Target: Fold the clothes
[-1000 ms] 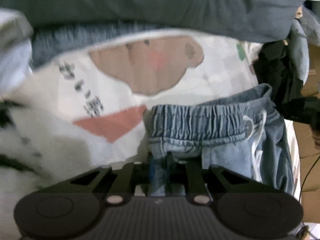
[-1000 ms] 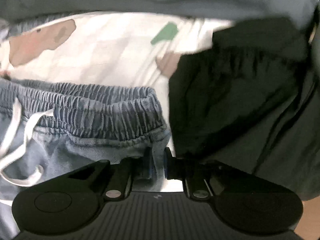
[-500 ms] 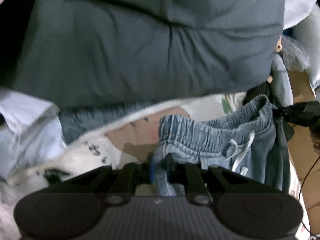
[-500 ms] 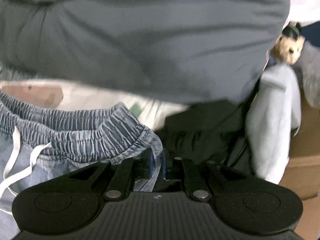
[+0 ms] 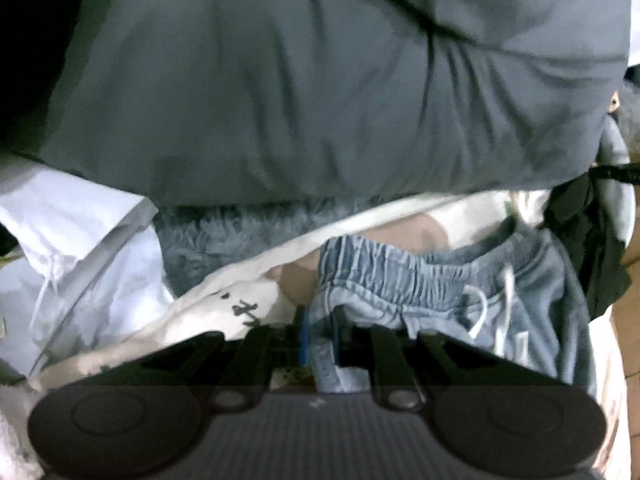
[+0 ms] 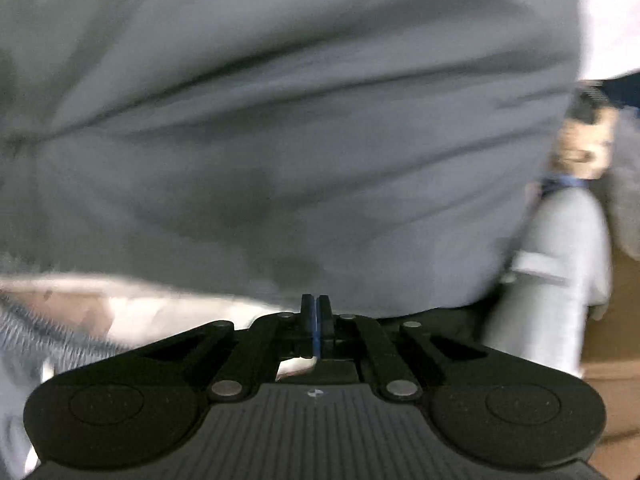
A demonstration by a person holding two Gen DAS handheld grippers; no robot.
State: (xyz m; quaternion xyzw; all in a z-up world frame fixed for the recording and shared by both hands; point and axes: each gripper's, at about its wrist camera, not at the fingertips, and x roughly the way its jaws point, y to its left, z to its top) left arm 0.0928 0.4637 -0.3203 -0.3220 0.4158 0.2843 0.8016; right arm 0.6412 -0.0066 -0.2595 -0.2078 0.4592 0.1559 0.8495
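While the left claw [image 5: 319,330] pinches a corner of the blue jeans shorts [image 5: 440,292], its two black fingers have only a thin fold of the cloth between them. These shorts are pale, washed blue. Their stretchy waistband [image 5: 400,276] is all scrunched up in little ridges, and a white string [image 5: 480,308] hangs from it in loops. From the claw, the shorts run off to the right and droop down that side.

Under and behind the shorts lies a white sheet [image 5: 248,300] with dark writing and a pinkish-brown shape on it. Past that is a fluffy blue-grey blanket [image 5: 224,236]. To the left sits some crumpled white cloth [image 5: 80,240]. A big grey pillow [image 5: 320,92] fills the top of the left view. On the right edge there is a heap of black clothing [image 5: 580,240].

The right claw [image 6: 316,312] has just been closing, and its fingers now press flat together with nothing between them. In the right view a bit of the blue waistband shows blurry at the far left [image 6: 36,328], apart from that claw. The grey pillow [image 6: 280,140] fills most of that view too. A light grey garment [image 6: 560,272] hangs at the right, with a small toy [image 6: 584,140] above it, too blurry to tell what kind.
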